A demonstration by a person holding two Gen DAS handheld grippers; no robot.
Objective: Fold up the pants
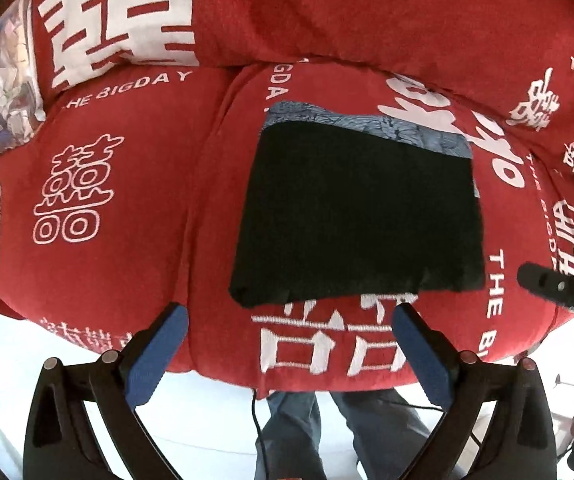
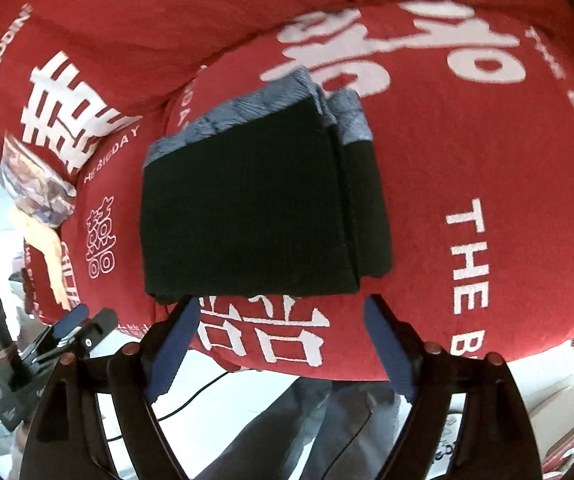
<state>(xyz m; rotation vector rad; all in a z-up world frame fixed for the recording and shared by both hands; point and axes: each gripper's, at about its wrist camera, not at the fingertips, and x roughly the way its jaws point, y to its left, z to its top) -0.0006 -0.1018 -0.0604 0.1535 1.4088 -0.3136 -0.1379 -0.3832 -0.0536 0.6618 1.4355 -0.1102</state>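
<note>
The black pants (image 1: pixel 359 216) lie folded into a flat rectangle on the red bedspread (image 1: pixel 127 208), with a blue-grey patterned band along their far edge. They also show in the right wrist view (image 2: pixel 255 204), folded in stacked layers. My left gripper (image 1: pixel 291 316) is open and empty, held just short of the pants' near edge. My right gripper (image 2: pixel 283 312) is open and empty, also just in front of the near edge. The right gripper's finger (image 1: pixel 555 288) shows at the right of the left wrist view. The left gripper (image 2: pixel 75 328) shows at the lower left of the right wrist view.
The red bedspread with white characters covers a bed whose front edge (image 1: pixel 327 380) is close below the grippers. A patterned pillow (image 1: pixel 3 92) lies at the far left. The person's legs (image 1: pixel 299 432) and a cable (image 2: pixel 191 396) are over the white floor below.
</note>
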